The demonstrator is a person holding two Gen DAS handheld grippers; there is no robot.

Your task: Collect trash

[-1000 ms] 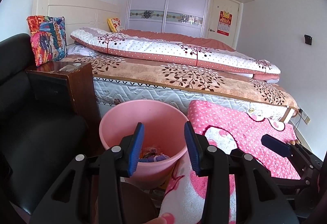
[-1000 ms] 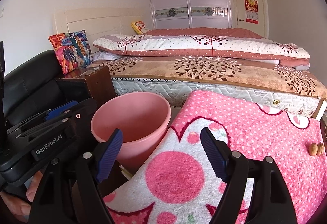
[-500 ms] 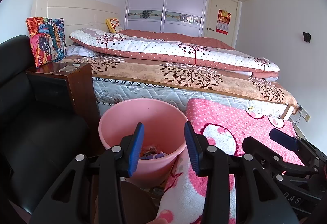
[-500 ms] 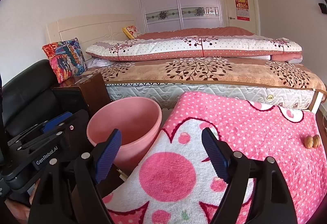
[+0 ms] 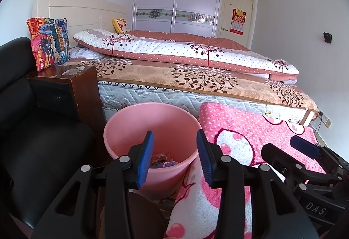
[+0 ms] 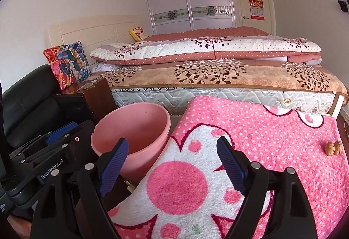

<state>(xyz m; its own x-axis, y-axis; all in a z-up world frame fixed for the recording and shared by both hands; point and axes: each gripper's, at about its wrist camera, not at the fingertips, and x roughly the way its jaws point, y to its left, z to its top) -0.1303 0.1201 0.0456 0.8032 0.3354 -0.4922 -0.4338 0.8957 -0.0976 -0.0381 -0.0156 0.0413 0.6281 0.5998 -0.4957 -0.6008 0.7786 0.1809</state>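
Note:
A pink bucket point(image 5: 152, 123) stands on the floor between a dark wooden stand and a pink blanket; it also shows in the right wrist view point(image 6: 135, 125). Wrappers point(image 5: 160, 159) lie at its bottom. My left gripper point(image 5: 173, 156) is open and empty, held just in front of and above the bucket's rim. My right gripper point(image 6: 173, 162) is open and empty over the pink blanket point(image 6: 250, 129), to the right of the bucket. Two walnuts point(image 6: 332, 147) lie on the blanket at the right.
A bed point(image 5: 196, 77) with folded quilts runs behind the bucket. A dark wooden stand point(image 5: 72, 90) and a black leather seat point(image 5: 32, 140) are at the left. A wardrobe point(image 5: 176, 14) and a door point(image 5: 236, 18) stand at the back.
Both grippers have stayed open and empty. The right gripper has shifted a little, so the bucket sits further left in its view. The left view has barely changed.

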